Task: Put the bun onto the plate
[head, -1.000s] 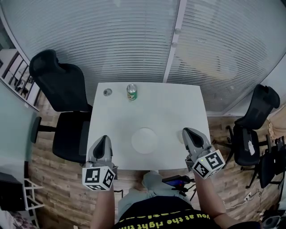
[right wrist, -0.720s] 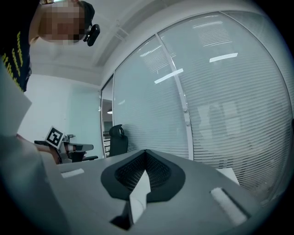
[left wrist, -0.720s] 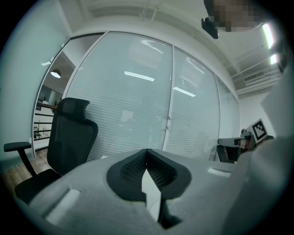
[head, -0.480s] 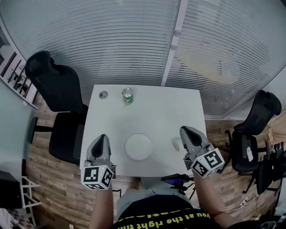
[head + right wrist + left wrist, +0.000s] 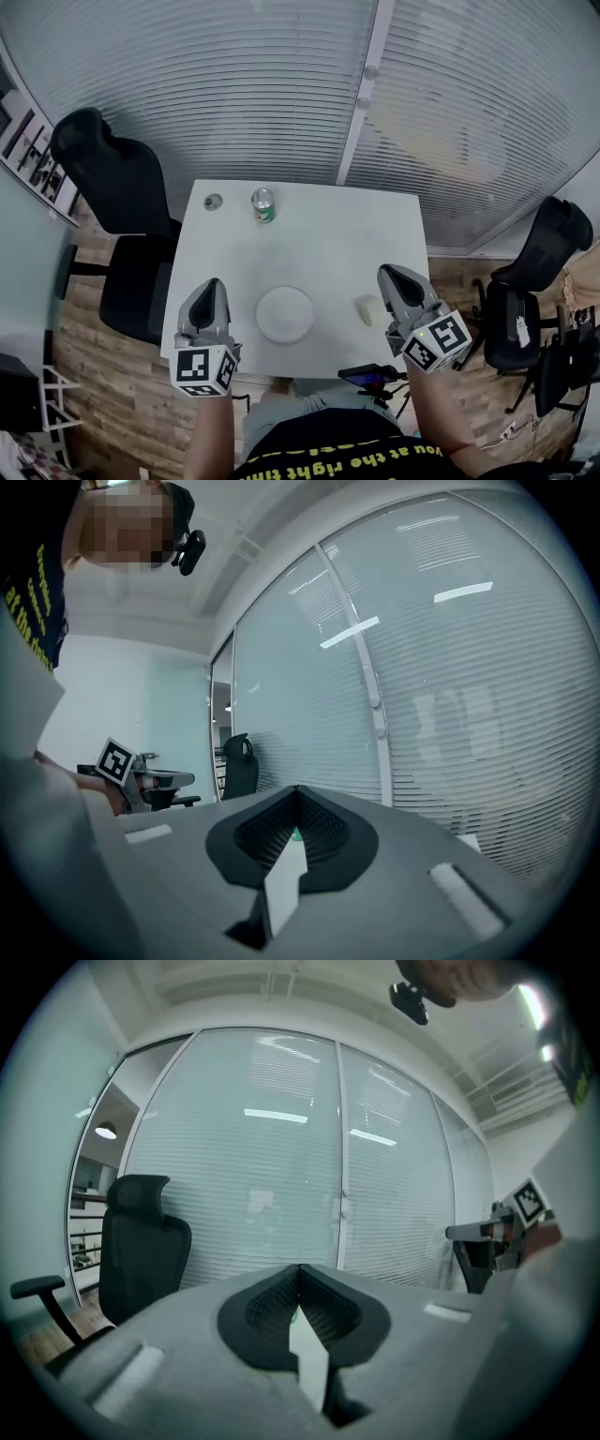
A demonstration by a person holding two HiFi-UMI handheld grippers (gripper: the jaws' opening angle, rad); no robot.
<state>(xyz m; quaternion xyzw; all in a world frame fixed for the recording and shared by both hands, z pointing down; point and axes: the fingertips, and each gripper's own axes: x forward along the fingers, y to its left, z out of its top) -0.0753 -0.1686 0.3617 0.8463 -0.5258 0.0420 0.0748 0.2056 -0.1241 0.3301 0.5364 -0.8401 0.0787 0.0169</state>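
Right gripper (image 5: 389,277) has shifted clear of bun (image 5: 367,310) near plate (image 5: 285,314); it and left gripper (image 5: 212,287) are closed, holding nothing, so its jaws should spread wide first.

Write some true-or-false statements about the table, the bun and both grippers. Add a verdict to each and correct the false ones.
1. The plate is empty. True.
2. The bun lies left of the plate. False: it lies on the table to the plate's right, as the head view shows it.
3. A can stands near the table's far edge. True.
4. The right gripper holds the bun. False: its jaws are together with nothing between them.
5. The left gripper is wide open. False: it is shut and empty.
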